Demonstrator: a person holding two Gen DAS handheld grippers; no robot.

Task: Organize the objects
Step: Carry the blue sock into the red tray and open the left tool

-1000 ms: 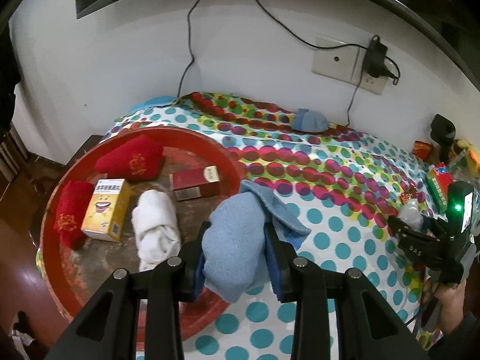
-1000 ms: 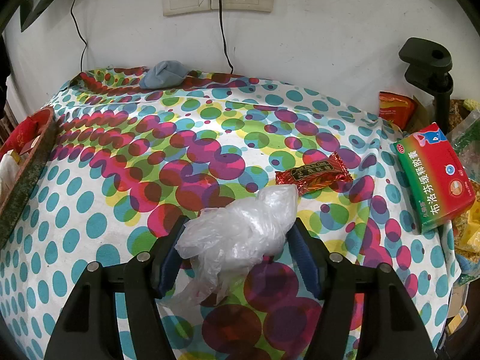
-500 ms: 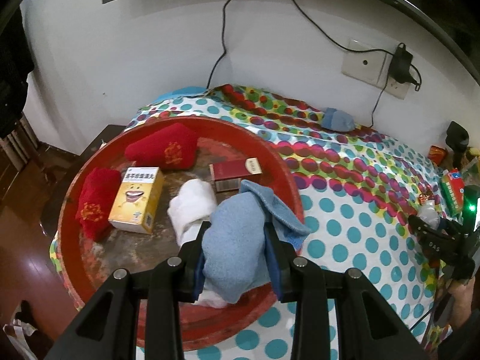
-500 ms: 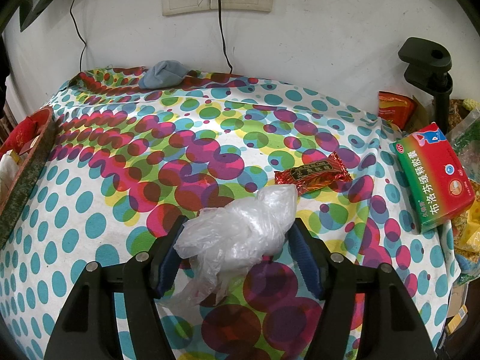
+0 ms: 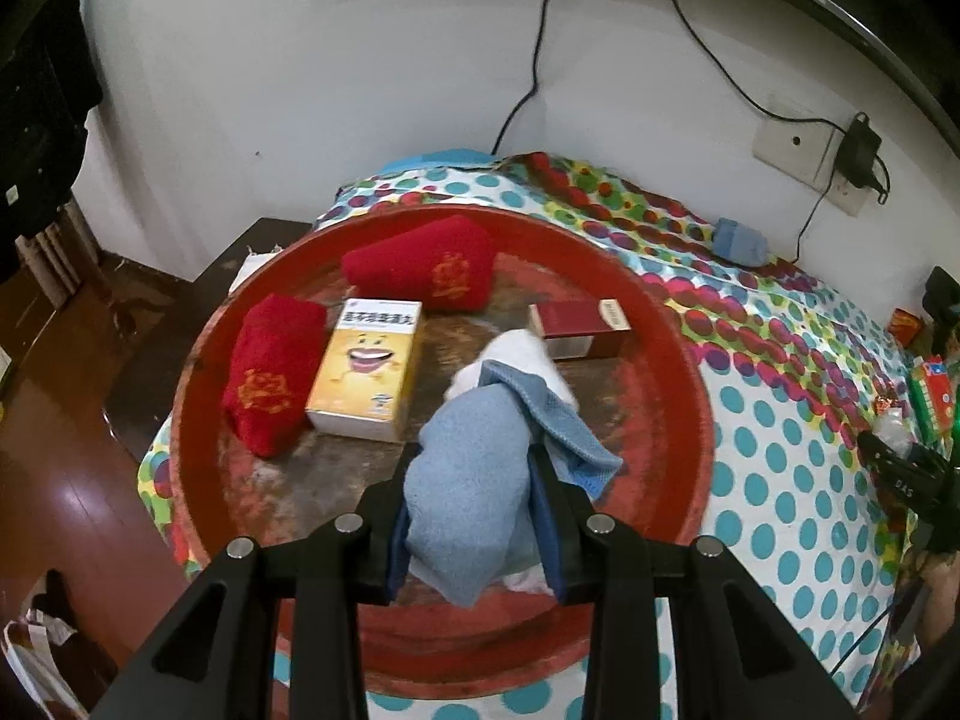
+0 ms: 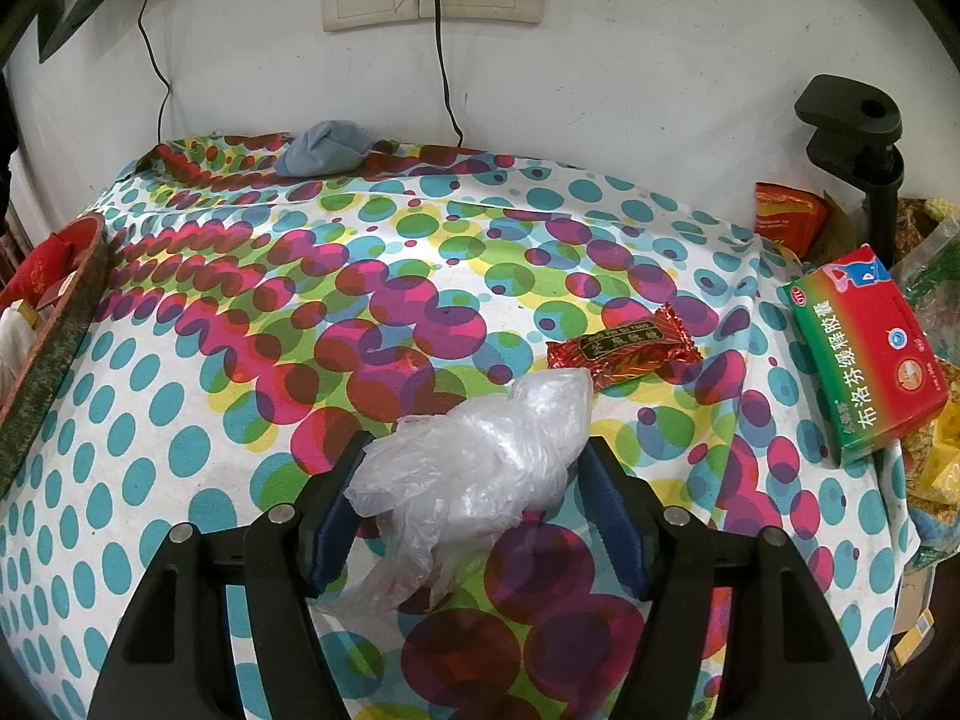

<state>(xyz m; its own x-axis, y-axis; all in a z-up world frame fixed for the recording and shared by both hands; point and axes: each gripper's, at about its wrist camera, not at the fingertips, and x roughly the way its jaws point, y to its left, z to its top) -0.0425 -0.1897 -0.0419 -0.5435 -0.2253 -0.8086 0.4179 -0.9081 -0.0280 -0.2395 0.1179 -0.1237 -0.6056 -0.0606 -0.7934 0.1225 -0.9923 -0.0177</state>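
Note:
My left gripper [image 5: 474, 480] is shut on a light blue towel [image 5: 474, 480] and holds it over the round red tray [image 5: 678, 360]. In the tray lie two red towels [image 5: 432, 267], a yellow box [image 5: 369, 366], a dark red box [image 5: 579, 327] and a white towel [image 5: 528, 360] partly hidden under the blue one. My right gripper [image 6: 474, 480] stands around a crumpled clear plastic bag [image 6: 480, 462] on the dotted tablecloth [image 6: 180, 450]; its jaws touch the bag's sides.
A red snack wrapper [image 6: 624, 345] lies just beyond the bag. A green and red medicine box [image 6: 864, 354] lies at the right edge. A small blue cloth [image 6: 324, 147] sits by the wall under the socket. A black clamp stand [image 6: 864, 138] stands at the right.
My left gripper has carried the blue towel leftward from the tray's right rim to over the tray's middle. The right gripper and the bag have not moved.

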